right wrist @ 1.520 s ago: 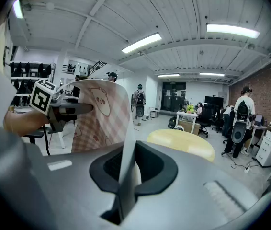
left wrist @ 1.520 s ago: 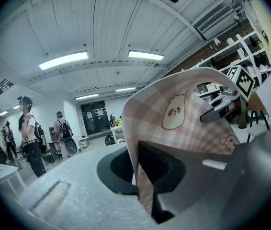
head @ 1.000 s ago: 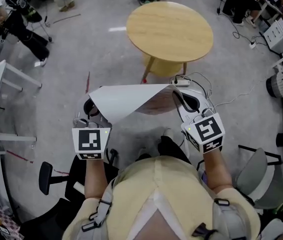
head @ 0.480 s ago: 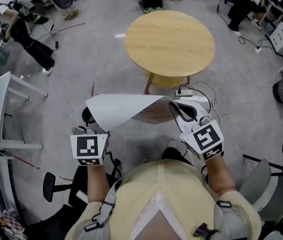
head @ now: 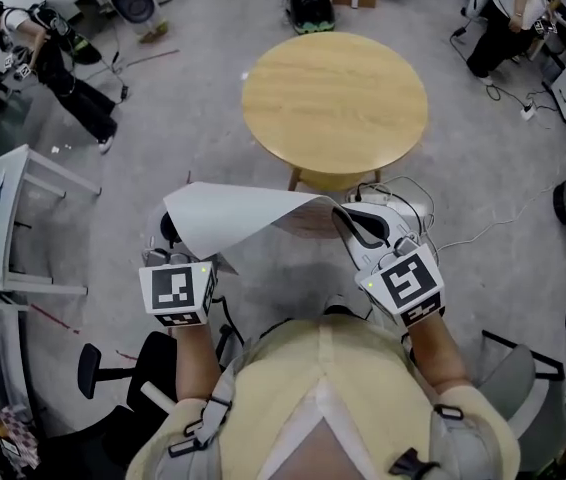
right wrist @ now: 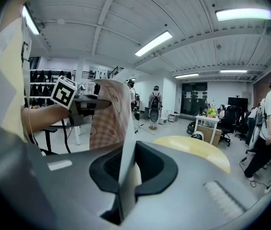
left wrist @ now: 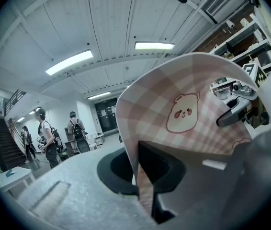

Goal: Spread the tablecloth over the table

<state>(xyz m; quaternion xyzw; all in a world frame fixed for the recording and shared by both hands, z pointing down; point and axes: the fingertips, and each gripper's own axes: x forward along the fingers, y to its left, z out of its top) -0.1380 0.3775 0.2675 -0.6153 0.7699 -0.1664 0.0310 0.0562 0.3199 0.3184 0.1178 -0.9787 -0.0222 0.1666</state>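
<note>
- While the person stands short of the round wooden table (head: 335, 98), both claws hold the tablecloth (head: 233, 218) up in the air between them, above the grey floor (head: 213, 88)
- left gripper (head: 171, 238): jaws shut tight, pinching one edge of the tablecloth; the cloth rises out of the jaws and curls over toward the other gripper
- right gripper (head: 361, 226): jaws shut as well, with a thin edge of the tablecloth clamped between the pads
- tablecloth: plain white on the side facing the head view, pink check with a cartoon bear (left wrist: 183, 113) on the underside; it bows and sags between the two grippers, not flat
- tablecloth hangs near the table's near edge, apart from it and not touching the top
- both grippers point roughly at the table, close to level, marker cubes turned up to the head camera
- white power strip (head: 363, 183) with loose cables lies on the floor by the table's legs, just past the right gripper
- black office chair (head: 98, 358) on the floor at the person's left, white desk (head: 8, 198) further left
- several other people stand around the room's edges, two wearing backpacks in the left gripper view
</note>
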